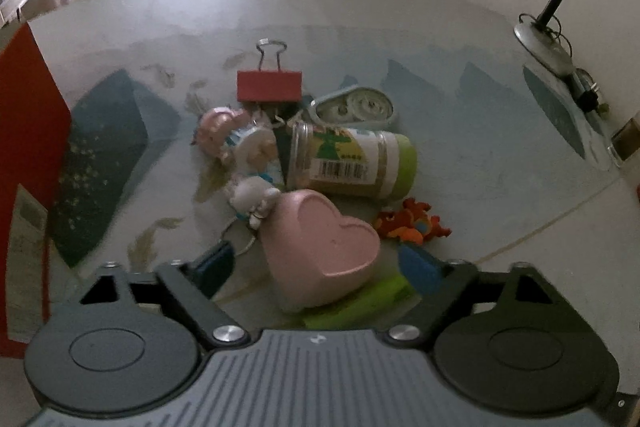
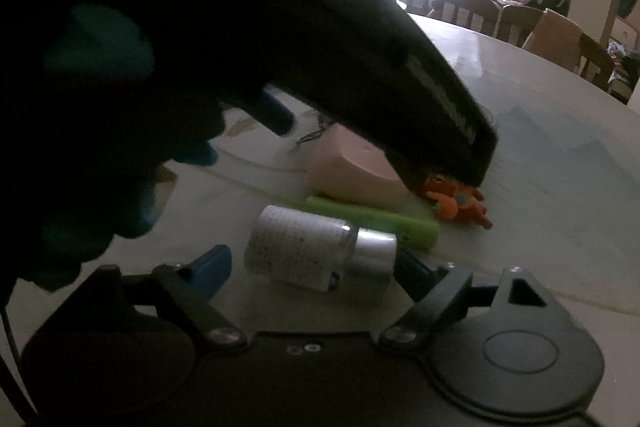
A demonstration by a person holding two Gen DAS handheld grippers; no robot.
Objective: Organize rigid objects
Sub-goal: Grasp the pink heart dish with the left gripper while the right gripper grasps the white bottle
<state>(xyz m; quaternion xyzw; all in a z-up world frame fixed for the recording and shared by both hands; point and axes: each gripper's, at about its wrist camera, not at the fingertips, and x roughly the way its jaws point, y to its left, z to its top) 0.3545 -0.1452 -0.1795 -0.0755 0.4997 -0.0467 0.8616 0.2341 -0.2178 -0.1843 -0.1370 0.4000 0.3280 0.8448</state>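
Bench (image 1: 500, 155): lots of bare room far side.
Left tool (image 1: 316, 273): open, pink heart-shaped box (image 1: 320, 251) between blue fingers (image 1: 214, 263), untouched.
Right tool (image 2: 308, 269): open, white bottle with silver cap (image 2: 304, 251) between, not held.

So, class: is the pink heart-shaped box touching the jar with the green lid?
Touching. In the left wrist view the pink heart-shaped box has its upper edge pressed against the lower side of the jar, with no table visible between them.
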